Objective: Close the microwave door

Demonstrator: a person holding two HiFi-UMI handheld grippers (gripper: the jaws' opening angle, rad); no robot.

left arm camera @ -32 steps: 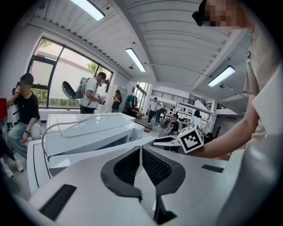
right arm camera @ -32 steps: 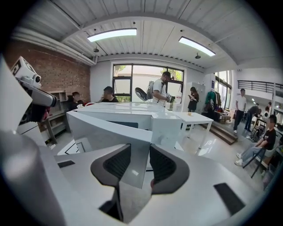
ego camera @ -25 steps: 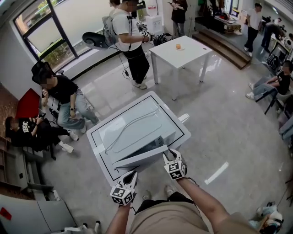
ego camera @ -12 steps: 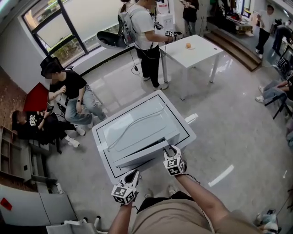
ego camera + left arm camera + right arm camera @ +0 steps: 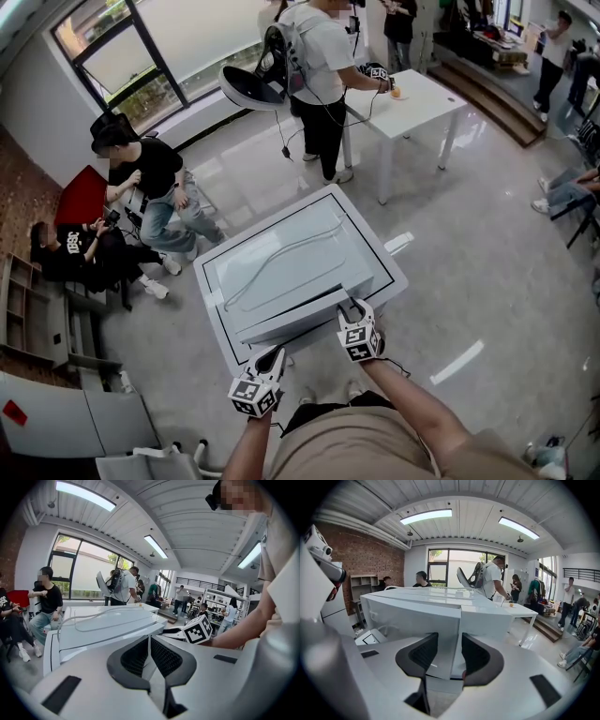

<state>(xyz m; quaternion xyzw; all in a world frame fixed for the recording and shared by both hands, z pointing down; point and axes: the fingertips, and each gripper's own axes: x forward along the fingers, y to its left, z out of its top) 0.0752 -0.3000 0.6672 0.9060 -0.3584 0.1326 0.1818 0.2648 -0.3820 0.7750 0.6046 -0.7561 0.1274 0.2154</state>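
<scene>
The head view is giving the whole layout. The white microwave [image 5: 291, 258] is sitting on a white counter [image 5: 211, 314] with its door [image 5: 295, 317] lying close along the front. The right gripper [image 5: 351, 304] is at the door's free end, and the left gripper [image 5: 270, 354] is hanging off the counter's near edge, apart from the microwave. That view is not showing either pair of fingers clearly.

The right gripper view is filling this in. The door's free edge is standing between the right fingers [image 5: 423, 656], which have just been opening and are apart, with the panel close to both pads. No view is telling whether the door is fully latched.

The left gripper view is looking across the microwave's top toward the right gripper's marker cube [image 5: 201, 629] and the arm [image 5: 243, 630] behind it. The left fingers [image 5: 164, 656] are lying together with only a thin slit between them, holding nothing.

Beyond the counter, a person wearing a backpack [image 5: 319, 56] is standing at a small white table [image 5: 422, 94].
</scene>
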